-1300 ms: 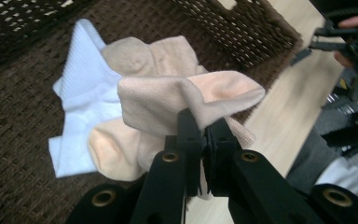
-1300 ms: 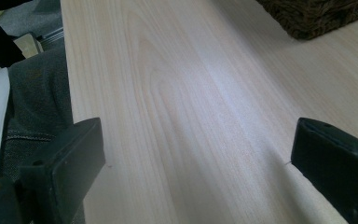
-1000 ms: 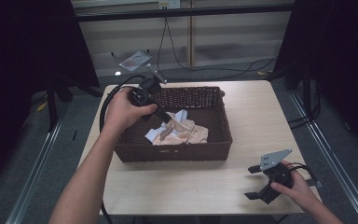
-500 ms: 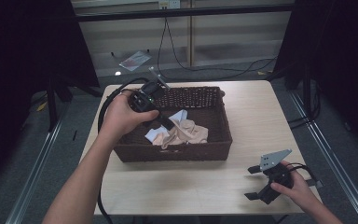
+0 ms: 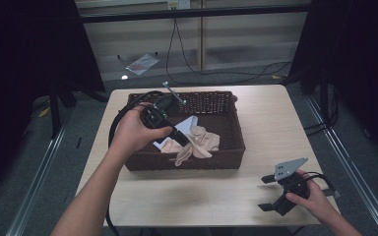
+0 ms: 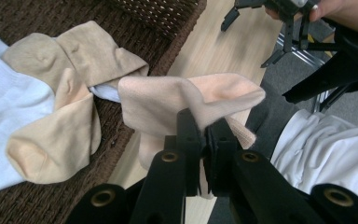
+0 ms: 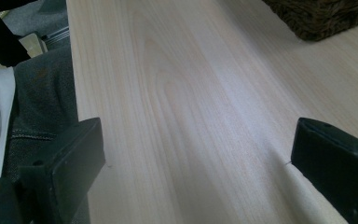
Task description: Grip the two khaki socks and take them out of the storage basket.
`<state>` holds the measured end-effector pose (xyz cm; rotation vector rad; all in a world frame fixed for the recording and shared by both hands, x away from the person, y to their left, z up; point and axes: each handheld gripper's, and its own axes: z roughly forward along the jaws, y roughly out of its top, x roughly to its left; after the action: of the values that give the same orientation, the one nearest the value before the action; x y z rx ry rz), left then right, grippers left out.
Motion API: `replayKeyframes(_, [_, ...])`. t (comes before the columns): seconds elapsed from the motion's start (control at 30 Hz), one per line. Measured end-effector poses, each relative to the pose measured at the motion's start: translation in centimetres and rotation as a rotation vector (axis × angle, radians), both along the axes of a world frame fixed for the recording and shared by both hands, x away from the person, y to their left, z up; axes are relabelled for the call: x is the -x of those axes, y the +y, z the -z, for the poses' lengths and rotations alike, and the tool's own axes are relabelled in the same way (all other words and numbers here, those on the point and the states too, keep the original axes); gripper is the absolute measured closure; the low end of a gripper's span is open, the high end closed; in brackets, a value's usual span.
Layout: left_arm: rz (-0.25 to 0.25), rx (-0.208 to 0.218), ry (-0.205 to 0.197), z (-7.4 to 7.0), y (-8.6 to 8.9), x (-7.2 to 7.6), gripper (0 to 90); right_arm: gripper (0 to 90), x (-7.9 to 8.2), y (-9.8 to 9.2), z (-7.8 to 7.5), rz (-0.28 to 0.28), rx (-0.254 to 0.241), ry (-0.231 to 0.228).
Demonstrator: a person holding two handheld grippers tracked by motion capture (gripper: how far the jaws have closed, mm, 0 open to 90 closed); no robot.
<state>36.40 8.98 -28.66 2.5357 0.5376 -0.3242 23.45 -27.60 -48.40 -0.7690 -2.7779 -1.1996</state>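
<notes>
From the high view, my left fingers [image 5: 183,139] sit at the frame's centre over the wicker basket [image 5: 229,158], a beige sock [image 5: 197,143] hanging from them; my right fingers [image 5: 271,192] rest spread at lower right on the tabletop [image 5: 266,118]. My left gripper view shows the pinch itself: both fingers clenched on the sock's cuff at centre, more socks [image 6: 51,135] lying left. My right gripper view shows bare wood between released fingers.

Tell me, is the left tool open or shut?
Shut: the left tool pinches a beige sock between its black jaws.
</notes>
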Motion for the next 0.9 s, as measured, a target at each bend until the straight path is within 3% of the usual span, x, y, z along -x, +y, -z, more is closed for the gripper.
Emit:
replayKeyframes(0.2, [0.011, 0.005, 0.012, 1.2, -0.6, 0.5, 85.8, 2.5, 0.0, 0.1, 0.1, -0.003, 0.004, -0.004])
replayKeyframes(0.73, [0.048, -0.047, 0.025, 5.2, -2.4, 1.5, 84.0, 2.5, 0.0, 0.1, 0.1, -0.007, 0.007, -0.001])
replayKeyframes(0.9, [0.054, -0.050, 0.022, 6.2, -2.8, 1.6, 77.5, 2.5, 0.0, 0.1, 0.1, -0.011, 0.007, -0.002])
